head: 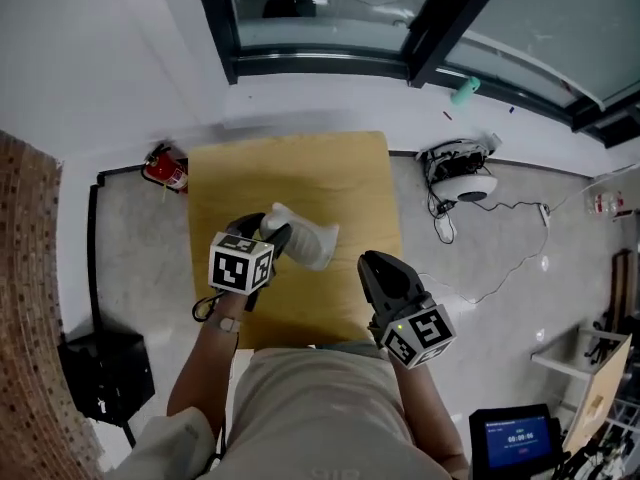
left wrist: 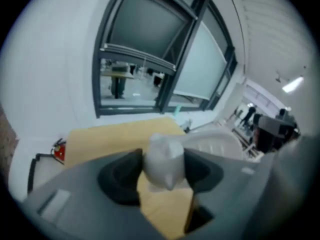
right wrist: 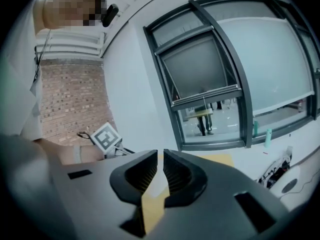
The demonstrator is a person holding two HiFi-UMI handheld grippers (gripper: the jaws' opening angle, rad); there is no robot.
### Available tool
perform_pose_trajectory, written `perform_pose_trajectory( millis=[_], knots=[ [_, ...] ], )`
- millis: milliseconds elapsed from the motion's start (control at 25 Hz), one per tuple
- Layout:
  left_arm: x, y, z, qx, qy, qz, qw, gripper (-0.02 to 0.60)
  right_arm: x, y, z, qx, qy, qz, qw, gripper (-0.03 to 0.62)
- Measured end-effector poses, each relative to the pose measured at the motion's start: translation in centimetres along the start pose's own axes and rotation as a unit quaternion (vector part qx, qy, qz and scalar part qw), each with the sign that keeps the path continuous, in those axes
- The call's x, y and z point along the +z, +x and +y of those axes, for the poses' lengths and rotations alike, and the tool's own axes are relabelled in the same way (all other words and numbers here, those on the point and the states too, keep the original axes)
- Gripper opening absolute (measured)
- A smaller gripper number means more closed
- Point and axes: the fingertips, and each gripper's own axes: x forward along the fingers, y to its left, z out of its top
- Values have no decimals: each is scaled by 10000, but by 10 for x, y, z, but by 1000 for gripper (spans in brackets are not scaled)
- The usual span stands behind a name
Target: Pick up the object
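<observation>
The object is a white, soft-looking plastic item (head: 308, 240) held above the yellow table (head: 290, 173). My left gripper (head: 277, 236) is shut on one end of it. In the left gripper view the white object (left wrist: 164, 164) fills the gap between the two dark jaws, and its wider ribbed part stretches off to the right. My right gripper (head: 372, 270) hovers over the table's near right corner; in the right gripper view its jaws (right wrist: 160, 171) stand almost together with nothing between them.
A red fire extinguisher (head: 166, 169) lies on the floor left of the table. A white device with cables (head: 462, 173) sits to the right. A black box (head: 105, 373) is at the near left and a screen (head: 515, 435) at the near right.
</observation>
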Motion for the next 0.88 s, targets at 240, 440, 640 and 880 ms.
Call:
perform_pose_trajectory(
  millis=[240, 440, 640, 880],
  knots=[
    [11, -108, -2, 1041, -544, -1042, 9876, 242, 25, 29, 28, 646, -74, -303, 9974, 41],
    [21, -179, 5, 1772, -623, -1650, 9682, 242, 46, 38, 54, 1003, -186, -534, 9934, 41],
    [28, -198, 4, 1885, -744, -1918, 9603, 242, 63, 36, 65, 1098, -359, -785, 9902, 40],
    [36, -177, -9, 1783, -406, -1884, 9649, 242, 62, 34, 55, 946, -337, -826, 9915, 40]
  ],
)
